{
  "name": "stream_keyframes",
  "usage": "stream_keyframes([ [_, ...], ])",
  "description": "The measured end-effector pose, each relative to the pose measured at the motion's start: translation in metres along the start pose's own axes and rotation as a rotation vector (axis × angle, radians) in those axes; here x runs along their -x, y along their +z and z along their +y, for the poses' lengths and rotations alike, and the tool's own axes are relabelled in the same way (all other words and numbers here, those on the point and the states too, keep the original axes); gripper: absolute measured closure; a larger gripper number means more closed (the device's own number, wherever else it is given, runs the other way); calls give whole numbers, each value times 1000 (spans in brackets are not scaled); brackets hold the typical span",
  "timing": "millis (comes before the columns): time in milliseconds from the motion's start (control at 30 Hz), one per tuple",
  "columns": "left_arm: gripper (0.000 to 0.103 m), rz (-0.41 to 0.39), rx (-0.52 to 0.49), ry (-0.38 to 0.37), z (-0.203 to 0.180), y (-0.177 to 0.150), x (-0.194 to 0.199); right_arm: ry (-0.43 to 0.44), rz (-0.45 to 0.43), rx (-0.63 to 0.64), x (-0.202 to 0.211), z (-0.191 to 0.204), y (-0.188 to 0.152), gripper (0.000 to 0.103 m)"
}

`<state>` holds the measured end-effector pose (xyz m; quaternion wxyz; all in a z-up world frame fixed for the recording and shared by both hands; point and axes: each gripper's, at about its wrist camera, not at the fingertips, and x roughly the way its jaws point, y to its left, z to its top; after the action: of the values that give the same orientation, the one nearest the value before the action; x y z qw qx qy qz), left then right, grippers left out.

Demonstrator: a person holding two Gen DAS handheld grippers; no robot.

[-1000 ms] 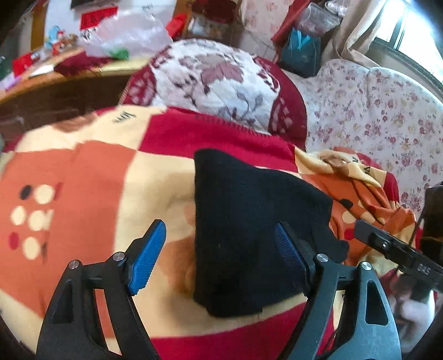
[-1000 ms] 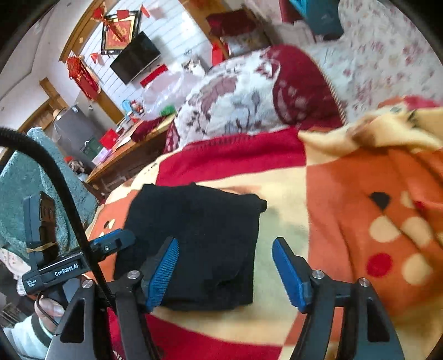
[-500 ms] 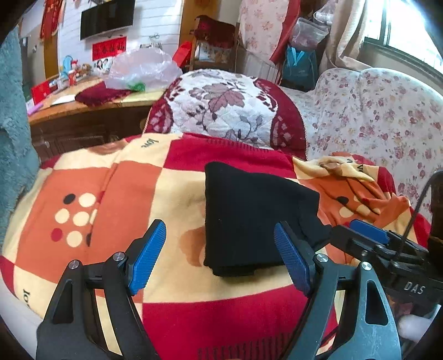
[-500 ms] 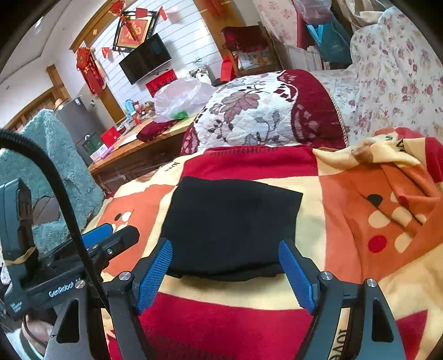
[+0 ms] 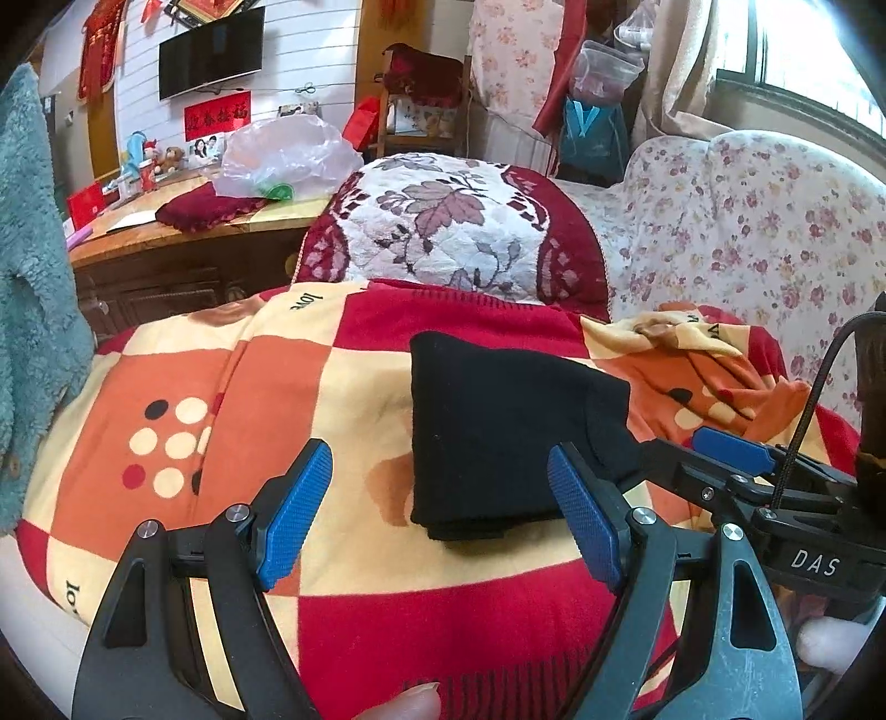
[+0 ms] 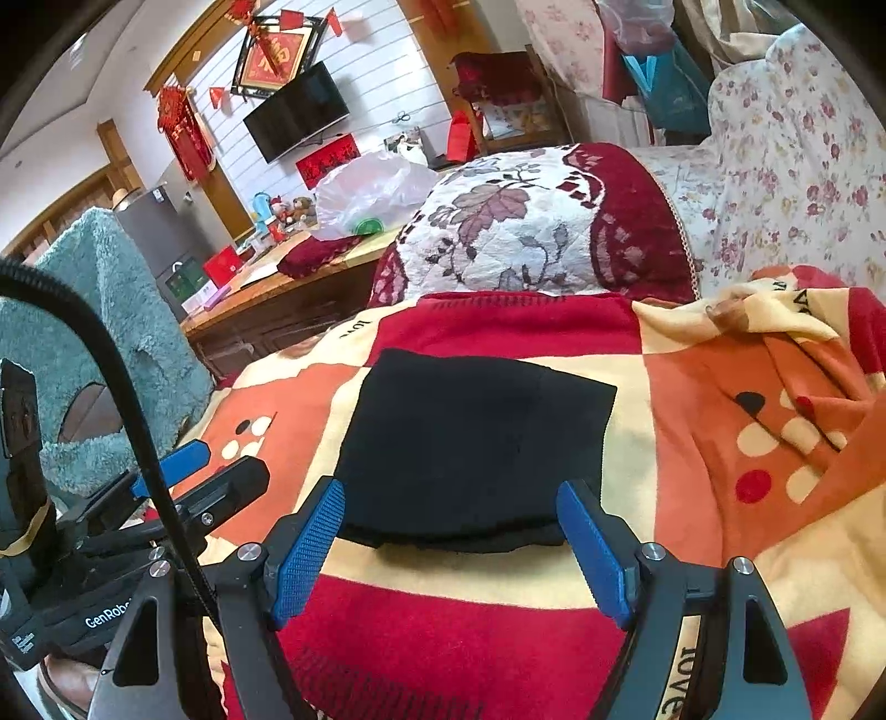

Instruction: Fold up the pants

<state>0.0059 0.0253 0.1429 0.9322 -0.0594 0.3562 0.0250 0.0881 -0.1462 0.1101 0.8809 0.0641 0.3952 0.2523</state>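
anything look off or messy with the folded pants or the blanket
The black pants lie folded in a compact stack, though the lower layers poke out unevenly at the near edge. The checked blanket is bunched up at its far right corner.

free: blanket [image 5: 387, 609] before pants [image 5: 498, 432] | blocked: cushion [image 5: 443, 232] behind, rumpled blanket fold [image 6: 775, 354] right

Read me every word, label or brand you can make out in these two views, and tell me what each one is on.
"DAS": right claw body, left wrist view.
"GenRobo", cut off: left claw body, right wrist view.
"love": blanket, far edge; again at its near edge.
Red banner under the TV: characters too blurred to read.
Framed red sign: one character, not legible.
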Motion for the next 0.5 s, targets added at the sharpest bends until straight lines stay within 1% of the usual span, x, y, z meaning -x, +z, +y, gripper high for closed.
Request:
stream_keyframes([
  [500,22,-8,-4,-1,-1,0,5,10,2,-4,2,1,1,25],
])
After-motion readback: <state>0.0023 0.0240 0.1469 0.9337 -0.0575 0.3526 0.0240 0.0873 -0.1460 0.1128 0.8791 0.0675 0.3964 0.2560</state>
